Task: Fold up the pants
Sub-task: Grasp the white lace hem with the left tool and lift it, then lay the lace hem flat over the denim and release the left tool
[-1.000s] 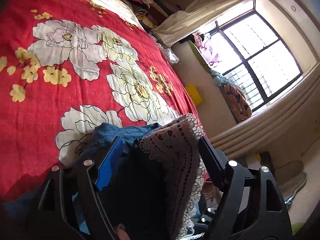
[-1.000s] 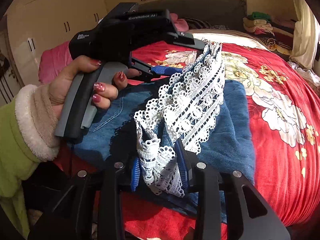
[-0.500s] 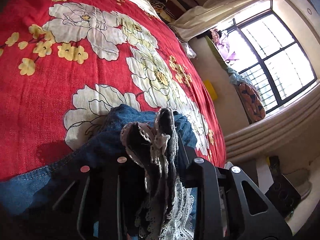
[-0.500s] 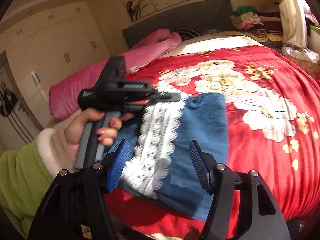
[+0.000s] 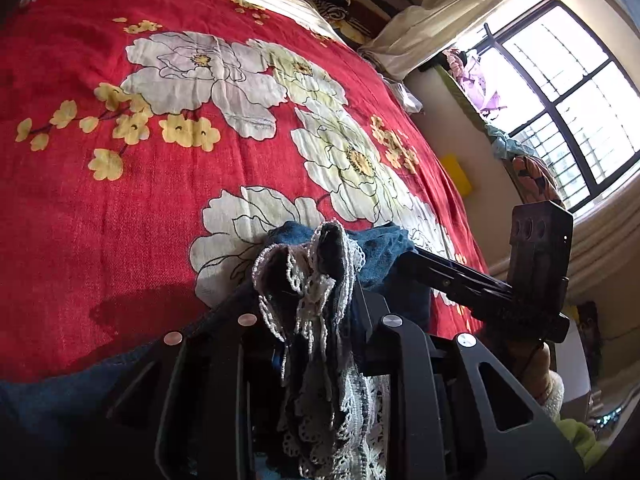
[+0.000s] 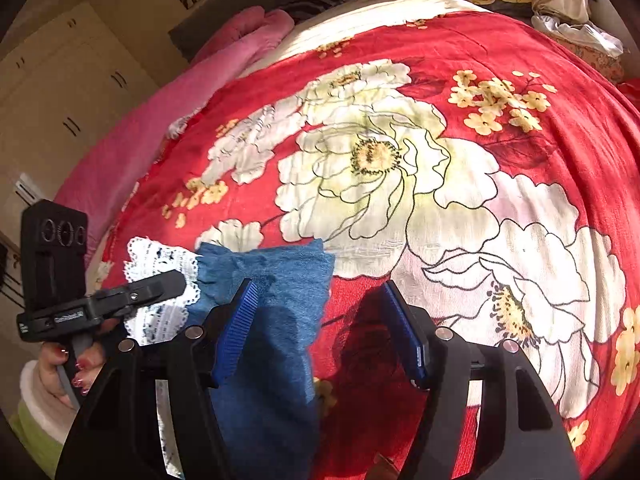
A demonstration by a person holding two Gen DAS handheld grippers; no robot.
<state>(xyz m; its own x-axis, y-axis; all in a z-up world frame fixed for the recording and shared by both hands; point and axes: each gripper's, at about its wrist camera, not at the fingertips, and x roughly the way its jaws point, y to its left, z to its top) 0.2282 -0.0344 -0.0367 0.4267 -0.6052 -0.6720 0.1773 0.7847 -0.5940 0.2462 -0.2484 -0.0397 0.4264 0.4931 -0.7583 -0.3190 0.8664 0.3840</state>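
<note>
Pinching lace hem, left gripper, right gripper spread, empty

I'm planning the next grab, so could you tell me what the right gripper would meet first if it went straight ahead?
Probably the red floral bedspread; the open right gripper holds nothing, and the blue pants lie just left of its line.
</note>
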